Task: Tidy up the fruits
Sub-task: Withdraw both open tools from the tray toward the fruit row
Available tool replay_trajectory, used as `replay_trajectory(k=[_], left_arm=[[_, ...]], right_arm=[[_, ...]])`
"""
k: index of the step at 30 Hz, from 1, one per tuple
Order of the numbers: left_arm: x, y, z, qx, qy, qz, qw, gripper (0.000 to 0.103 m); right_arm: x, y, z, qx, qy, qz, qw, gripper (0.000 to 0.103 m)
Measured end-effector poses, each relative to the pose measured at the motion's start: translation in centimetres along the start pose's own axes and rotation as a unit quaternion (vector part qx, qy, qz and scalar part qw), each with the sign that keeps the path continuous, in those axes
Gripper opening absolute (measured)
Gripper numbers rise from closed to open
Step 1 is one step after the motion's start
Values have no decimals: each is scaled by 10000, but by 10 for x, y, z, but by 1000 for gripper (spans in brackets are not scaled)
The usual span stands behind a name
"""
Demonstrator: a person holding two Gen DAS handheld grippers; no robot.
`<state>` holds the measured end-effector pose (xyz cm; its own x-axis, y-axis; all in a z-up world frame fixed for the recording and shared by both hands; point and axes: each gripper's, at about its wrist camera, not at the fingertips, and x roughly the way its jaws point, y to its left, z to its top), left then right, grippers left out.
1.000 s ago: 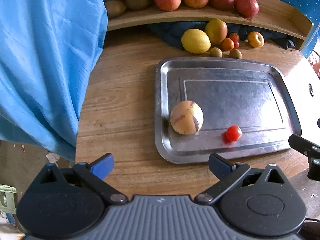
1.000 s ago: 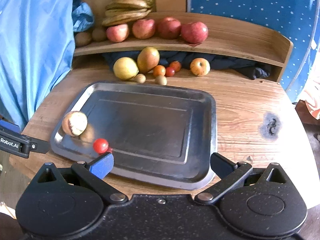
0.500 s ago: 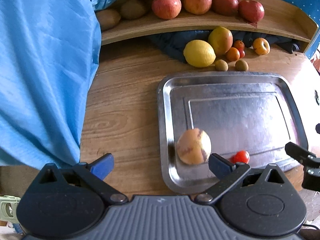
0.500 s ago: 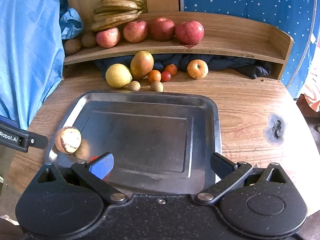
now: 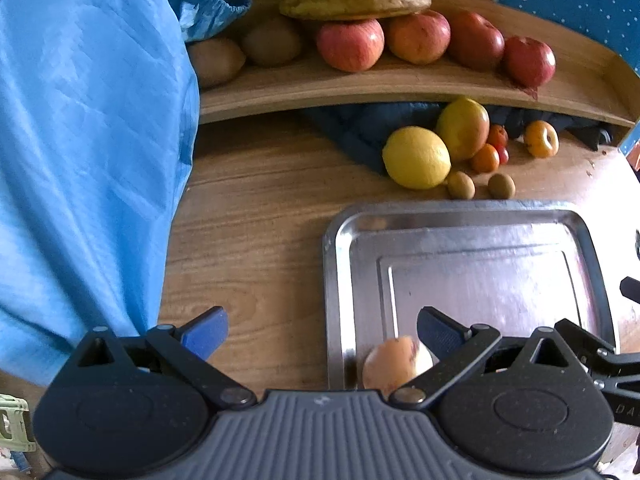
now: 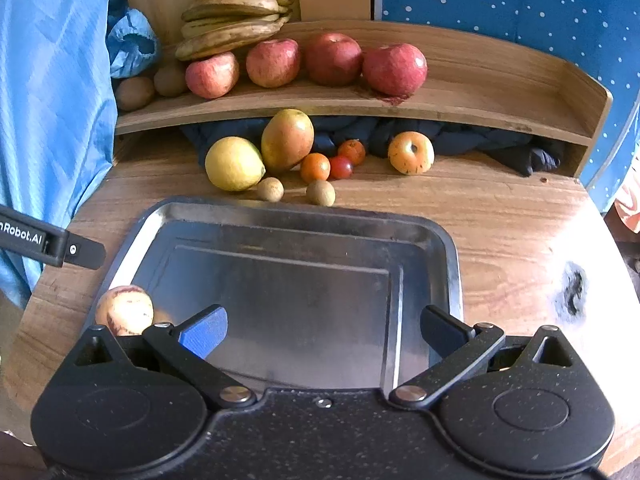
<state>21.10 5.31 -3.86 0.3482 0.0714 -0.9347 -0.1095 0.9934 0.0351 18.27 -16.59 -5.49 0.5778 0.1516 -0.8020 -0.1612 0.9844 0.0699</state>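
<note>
A steel tray (image 5: pixel 340 280) (image 6: pixel 448 264) lies on the round wooden table. A tan mottled fruit (image 5: pixel 394 366) (image 6: pixel 124 312) sits in its near left corner. My left gripper (image 5: pixel 322 330) is open and empty, above the tray's left edge, its right finger next to that fruit. My right gripper (image 6: pixel 322 330) is open and empty, above the tray's near edge. Beyond the tray lie a lemon (image 6: pixel 234 164), a mango (image 6: pixel 287 140), small oranges (image 6: pixel 315 167), a cherry tomato (image 6: pixel 341 167), two small brown fruits (image 6: pixel 320 193) and a yellow apple (image 6: pixel 411 153).
A curved wooden shelf (image 6: pixel 480 100) at the back carries several red apples (image 6: pixel 394 69), bananas (image 6: pixel 234 16) and kiwis (image 6: pixel 134 92). A blue cloth (image 5: pixel 88 160) hangs on the left. A dark cloth (image 6: pixel 480 140) lies under the shelf. The table has a burn mark (image 6: pixel 574 290).
Both grippers have moved forward and up over the tray. The tan fruit has slid toward the bottom of both views, and the red cherry tomato on the tray has dropped out of sight.
</note>
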Motion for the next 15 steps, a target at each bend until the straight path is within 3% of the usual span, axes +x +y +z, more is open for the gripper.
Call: replay_trajectory(k=[15], left_arm=[[33, 0, 44, -131, -116, -276, 9995, 102]], right_arm=[[17, 6, 29, 73, -268, -205, 9994, 102]])
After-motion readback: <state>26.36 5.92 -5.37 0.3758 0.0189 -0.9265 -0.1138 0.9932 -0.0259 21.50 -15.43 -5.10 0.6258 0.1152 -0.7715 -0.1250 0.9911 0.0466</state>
